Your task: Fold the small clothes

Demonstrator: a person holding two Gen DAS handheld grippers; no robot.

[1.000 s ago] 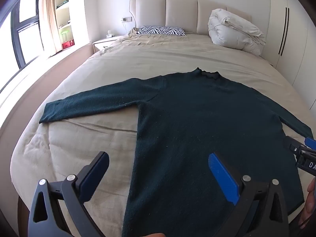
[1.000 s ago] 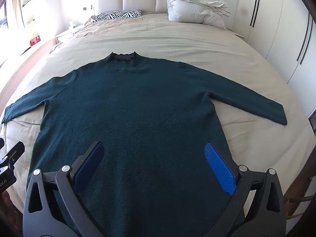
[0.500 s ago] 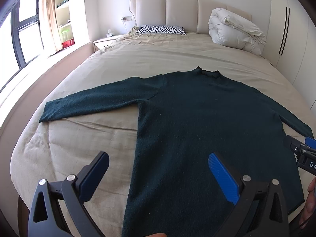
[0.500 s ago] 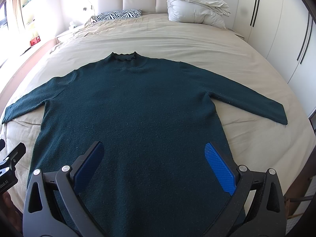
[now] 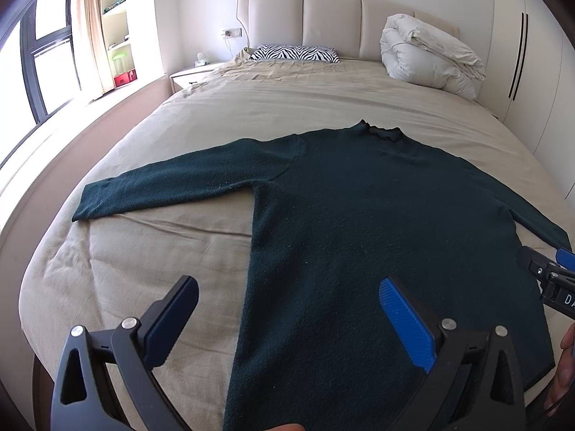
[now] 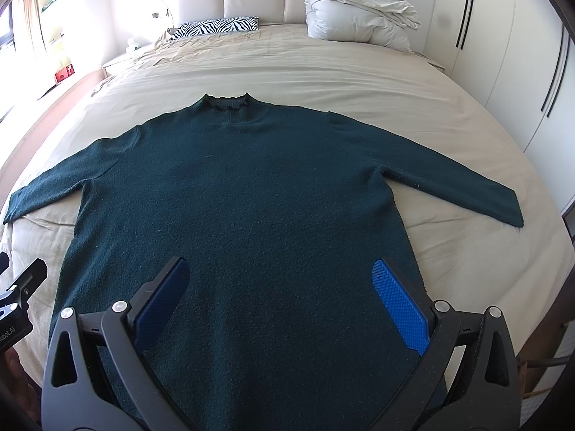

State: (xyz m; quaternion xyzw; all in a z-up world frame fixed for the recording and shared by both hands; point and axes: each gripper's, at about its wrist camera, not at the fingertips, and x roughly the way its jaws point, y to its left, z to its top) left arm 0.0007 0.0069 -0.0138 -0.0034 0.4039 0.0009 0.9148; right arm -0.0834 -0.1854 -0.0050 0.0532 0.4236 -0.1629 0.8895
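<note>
Fingers [image 5: 406, 323] of the left gripper [image 5: 287, 309] and right gripper [image 6: 280, 294] spread wide, grasping nothing, above a dark green sweater [image 6: 244, 197] laid flat on a bed [image 6: 323, 68].

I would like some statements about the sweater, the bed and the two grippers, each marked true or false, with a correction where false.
1. The dark green sweater lies flat on the bed with both sleeves spread out. True.
2. The left gripper is shut on the sweater's hem. False: its jaws stand wide open and hold nothing.
3. The right gripper is open. True.
4. The sweater's collar points toward the headboard. True.
5. The zebra-print pillow lies on top of the sweater. False: it lies apart, near the headboard.
</note>
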